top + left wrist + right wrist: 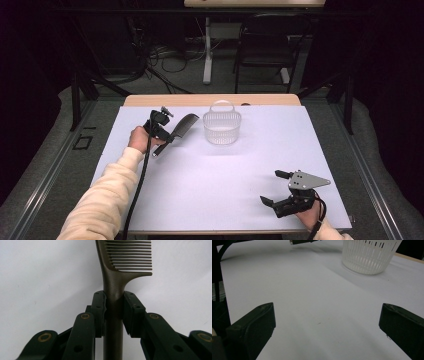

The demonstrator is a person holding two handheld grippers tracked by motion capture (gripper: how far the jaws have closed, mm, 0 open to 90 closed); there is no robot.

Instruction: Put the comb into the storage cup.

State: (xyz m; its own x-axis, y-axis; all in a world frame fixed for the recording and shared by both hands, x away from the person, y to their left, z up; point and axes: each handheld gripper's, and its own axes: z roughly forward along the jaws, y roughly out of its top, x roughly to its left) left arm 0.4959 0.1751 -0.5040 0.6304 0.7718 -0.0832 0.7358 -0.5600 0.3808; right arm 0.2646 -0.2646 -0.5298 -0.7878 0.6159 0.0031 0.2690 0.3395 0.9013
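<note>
One white slotted plastic basket (pixel 222 128) stands far on the table, nothing visible inside; the left gripper (pixel 113 302) clamps a dark plastic comb (pixel 117 270) just left of it, while the right gripper (pixel 274 188) gapes, near right.

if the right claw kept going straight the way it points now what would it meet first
Probably the white basket: the open right claw looks across bare table toward it, though the basket sits a little right of centre, so it might pass alongside.
</note>
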